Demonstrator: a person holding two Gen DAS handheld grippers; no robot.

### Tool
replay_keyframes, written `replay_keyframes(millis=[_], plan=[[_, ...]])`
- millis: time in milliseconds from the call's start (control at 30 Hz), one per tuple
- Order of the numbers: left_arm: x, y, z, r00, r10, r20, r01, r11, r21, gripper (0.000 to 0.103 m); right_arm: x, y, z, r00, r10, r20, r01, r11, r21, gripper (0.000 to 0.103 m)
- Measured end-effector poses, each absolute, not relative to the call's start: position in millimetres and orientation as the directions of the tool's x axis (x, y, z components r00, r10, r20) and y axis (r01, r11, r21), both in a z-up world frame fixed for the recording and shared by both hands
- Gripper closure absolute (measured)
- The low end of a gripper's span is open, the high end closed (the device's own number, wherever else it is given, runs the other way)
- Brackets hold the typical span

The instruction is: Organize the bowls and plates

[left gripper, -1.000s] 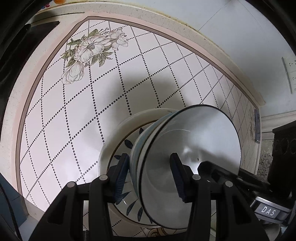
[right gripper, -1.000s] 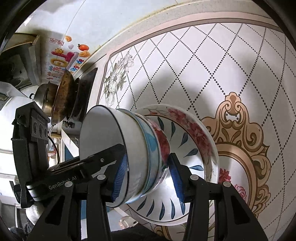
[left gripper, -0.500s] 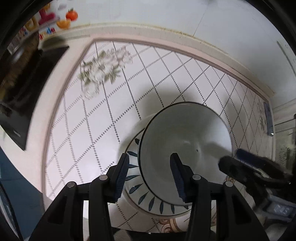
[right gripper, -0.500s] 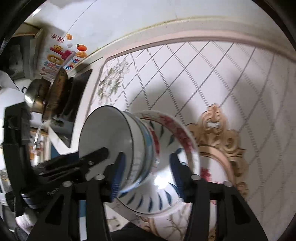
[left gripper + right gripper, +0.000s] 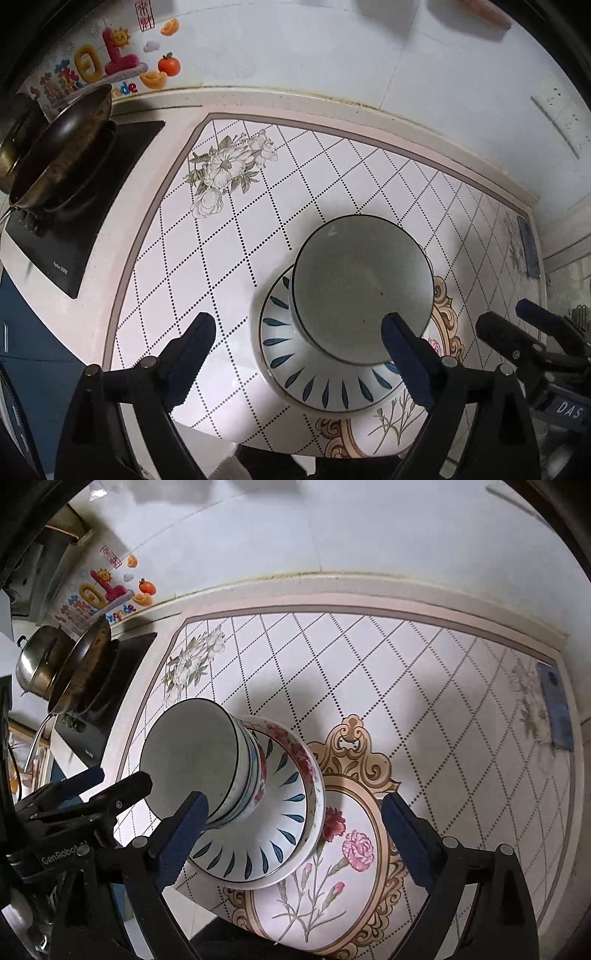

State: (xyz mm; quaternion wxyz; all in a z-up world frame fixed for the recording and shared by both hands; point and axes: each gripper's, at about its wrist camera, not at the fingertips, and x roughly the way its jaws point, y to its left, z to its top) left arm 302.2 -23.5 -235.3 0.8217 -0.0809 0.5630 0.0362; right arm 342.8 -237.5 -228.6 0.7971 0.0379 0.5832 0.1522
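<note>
A patterned counter (image 5: 229, 258) holds stacked bowls (image 5: 364, 288) on a plate (image 5: 295, 373) at frame centre. Left gripper (image 5: 299, 354) and right gripper (image 5: 291, 834) both gape, holding nothing. Only the right view shows the pot (image 5: 37, 664) and "GenRobot"; the left shows "DAS".

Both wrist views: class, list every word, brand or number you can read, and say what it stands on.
"DAS": label on the right tool.
"GenRobot": body of the left tool; the rest is cut off.
"10": wall sticker; its smaller lettering, ending "de", is partly hidden.
Red seal sticker: characters too blurred.
Stove brand: too small.
</note>
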Motion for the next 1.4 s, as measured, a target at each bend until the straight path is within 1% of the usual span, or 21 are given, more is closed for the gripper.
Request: replay_keyframes(millis=[167,367,433,600,767,867,1100,1400], plan=[[280.1,-16.3,-214.3,0.411,-0.044,-0.910,-0.110,0.989,-0.098,0.011,316.9,-236.2,-206.6,0.326,0.276,-0.904,-0.161,0.959,0.235,0.005],[230.8,-5.3,-163.1,0.536,-0.014,-0.844,-0.079,0.995,-0.067,0.011,266.1,-229.8,-163.5,0.407,0.254,-0.877,-0.128,0.967,0.220,0.005],[208.8,-1.4,-143.9,0.580,-0.001,-0.814,-0.065,0.997,-0.048,0.000,241.3,-224.7,-143.7,0.453,0.238,-0.859,-0.125,0.971,0.203,0.004],[156.8,6.9,-108.6,0.659,0.001,-0.752,-0.041,0.999,-0.035,0.000,169.7,-214.9,-91.5,0.569,0.211,-0.795,-0.108,0.977,0.182,0.002],[105.5,8.6,-83.5,0.708,-0.006,-0.706,-0.010,1.000,-0.019,0.000,108.7,-210.1,-58.9,0.633,0.177,-0.754,-0.082,0.983,0.162,0.002],[81.7,6.6,-72.8,0.729,-0.003,-0.684,0.006,1.000,0.001,0.000,74.1,-207.5,-45.2,0.656,0.168,-0.736,-0.074,0.985,0.158,0.001],[35.3,7.1,-52.6,0.758,-0.028,-0.651,0.025,1.000,-0.013,0.000,8.5,-201.0,-16.0,0.698,0.143,-0.701,-0.065,0.988,0.137,0.001],[8.1,10.0,-39.8,0.783,-0.024,-0.622,0.003,0.999,-0.034,0.000,-37.0,-199.6,16.0,0.754,0.093,-0.651,-0.061,0.996,0.073,0.001]])
